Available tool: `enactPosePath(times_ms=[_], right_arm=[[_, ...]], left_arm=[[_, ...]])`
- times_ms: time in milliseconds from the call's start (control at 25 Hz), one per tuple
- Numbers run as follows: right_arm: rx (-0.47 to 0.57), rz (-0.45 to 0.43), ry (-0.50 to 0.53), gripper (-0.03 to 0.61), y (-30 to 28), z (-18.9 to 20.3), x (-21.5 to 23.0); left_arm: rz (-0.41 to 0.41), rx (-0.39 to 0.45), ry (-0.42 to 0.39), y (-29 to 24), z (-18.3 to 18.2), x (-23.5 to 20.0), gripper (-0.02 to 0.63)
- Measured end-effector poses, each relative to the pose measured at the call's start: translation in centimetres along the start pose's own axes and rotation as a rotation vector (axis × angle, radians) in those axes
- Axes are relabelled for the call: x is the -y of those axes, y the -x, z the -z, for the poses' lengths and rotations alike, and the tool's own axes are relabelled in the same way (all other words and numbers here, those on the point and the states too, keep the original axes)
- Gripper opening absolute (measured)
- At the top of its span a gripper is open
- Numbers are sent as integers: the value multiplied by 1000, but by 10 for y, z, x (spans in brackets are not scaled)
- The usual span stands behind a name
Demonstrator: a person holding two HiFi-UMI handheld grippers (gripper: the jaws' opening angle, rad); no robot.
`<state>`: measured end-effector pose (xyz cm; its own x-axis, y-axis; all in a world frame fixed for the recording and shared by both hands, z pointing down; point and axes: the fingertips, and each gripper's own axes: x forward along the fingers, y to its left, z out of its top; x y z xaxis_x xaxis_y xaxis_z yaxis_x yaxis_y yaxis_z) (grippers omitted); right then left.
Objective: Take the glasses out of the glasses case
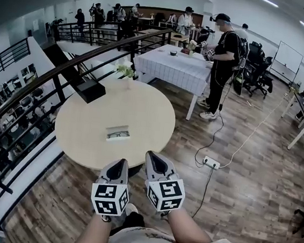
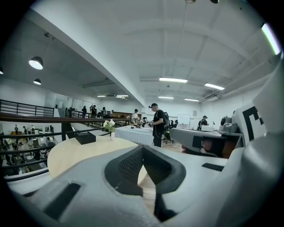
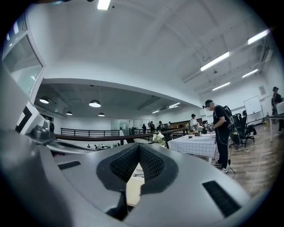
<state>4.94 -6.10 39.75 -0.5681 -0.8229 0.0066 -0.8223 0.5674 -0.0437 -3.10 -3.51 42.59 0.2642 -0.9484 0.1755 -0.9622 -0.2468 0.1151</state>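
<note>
An open white glasses case [image 1: 118, 134] lies near the middle of the round beige table [image 1: 81, 127], with dark-framed glasses inside it. Both grippers hang at the table's near edge, short of the case and side by side. My left gripper [image 1: 119, 164] is shut with nothing in it; in the left gripper view its dark pads [image 2: 133, 164] meet. My right gripper [image 1: 152, 158] is also shut and empty, its pads [image 3: 153, 164] pressed together. The case does not show plainly in either gripper view.
A black box [image 1: 89, 90] and a small vase of white flowers [image 1: 126, 71] stand at the table's far side. A dark railing [image 1: 30, 95] runs along the left. Beyond are a white-clothed table [image 1: 174, 66], a standing person [image 1: 221, 66], and a power strip [image 1: 211, 162] on the wooden floor.
</note>
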Motion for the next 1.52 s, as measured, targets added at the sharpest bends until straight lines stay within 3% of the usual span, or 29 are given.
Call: enactPosePath(times_ms=[480,1000,1320,1520], right_arm=[[-59,-25,30,14,-109,-2,19],[-113,17,30,14,-218,7,61],[-165,23,-13,14,-247,31,72],[-193,23,-46,15,-261,50,88]], left_arm=[[-3,-23,36,-85,-25,-70,13],[100,-98,-17,-192,-32,-131,14],[107,-189,-50,-228,-9,-157,14],[108,-270,-115,-251,19,-162,14]])
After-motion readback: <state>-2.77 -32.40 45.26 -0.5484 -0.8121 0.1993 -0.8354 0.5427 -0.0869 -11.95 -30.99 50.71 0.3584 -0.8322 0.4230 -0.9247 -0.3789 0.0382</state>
